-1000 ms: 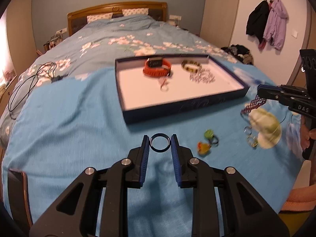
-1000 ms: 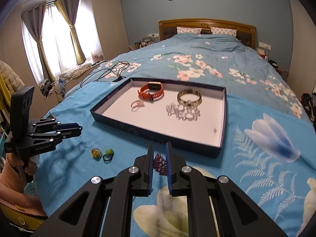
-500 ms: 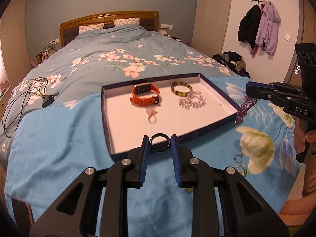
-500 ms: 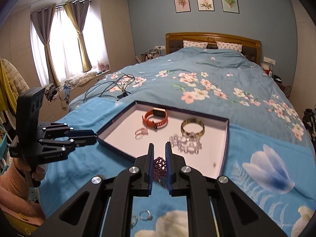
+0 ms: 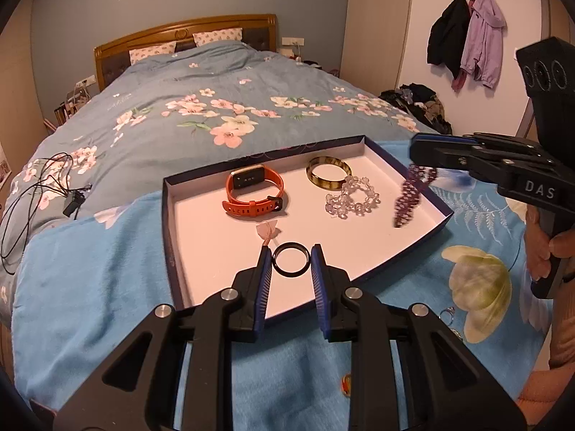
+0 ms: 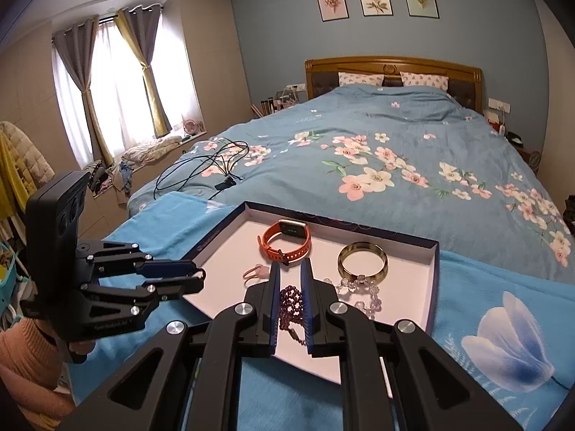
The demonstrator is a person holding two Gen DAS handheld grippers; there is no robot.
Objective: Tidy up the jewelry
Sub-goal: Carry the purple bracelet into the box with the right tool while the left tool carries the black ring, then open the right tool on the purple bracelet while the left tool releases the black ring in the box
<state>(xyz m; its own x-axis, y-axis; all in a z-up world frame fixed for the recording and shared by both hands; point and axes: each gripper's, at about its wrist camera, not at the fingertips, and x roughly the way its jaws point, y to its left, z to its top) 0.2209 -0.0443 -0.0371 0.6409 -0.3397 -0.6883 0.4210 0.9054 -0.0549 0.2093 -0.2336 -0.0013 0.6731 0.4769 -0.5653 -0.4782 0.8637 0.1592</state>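
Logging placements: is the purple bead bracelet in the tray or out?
Out: it hangs from the shut right hand-held gripper, the bracelet dangling above the tray.

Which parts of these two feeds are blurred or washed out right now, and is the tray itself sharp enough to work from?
Left wrist view: the purple bead bracelet hanging from the right gripper is motion-smeared, while the tray and black ring are crisp, with edges bowed by the fisheye. Right wrist view: the window is blown out white, the room corners are dark, and the tray contents stay readable.
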